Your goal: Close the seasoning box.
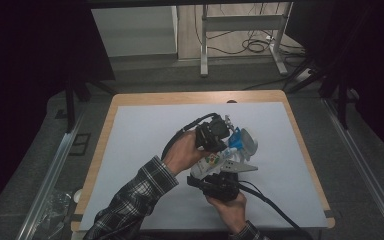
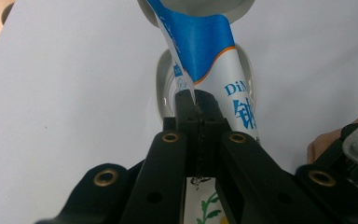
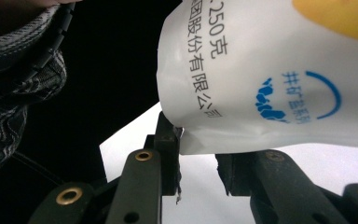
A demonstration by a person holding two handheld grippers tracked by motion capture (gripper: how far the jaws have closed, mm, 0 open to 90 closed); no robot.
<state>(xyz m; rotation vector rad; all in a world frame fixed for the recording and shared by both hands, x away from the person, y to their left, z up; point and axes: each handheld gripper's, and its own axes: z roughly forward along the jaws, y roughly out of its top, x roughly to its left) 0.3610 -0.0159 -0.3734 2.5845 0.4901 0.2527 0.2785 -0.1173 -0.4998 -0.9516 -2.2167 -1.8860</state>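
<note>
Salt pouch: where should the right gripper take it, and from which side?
Grip the flat bottom edge of the pouch, coming from below. The left gripper is shut on the blue top end over the bowl, so the pouch hangs tilted with its lower seam free. That seam sits between the open jaws of the right gripper, thin enough to pinch.

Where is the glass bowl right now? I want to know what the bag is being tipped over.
In the left gripper view the glass bowl sits on the white table cover just beyond the left tool, directly under the bag it pinches.

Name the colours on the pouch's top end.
Blue, orange-edged, over white pouch; left gripper view.
</note>
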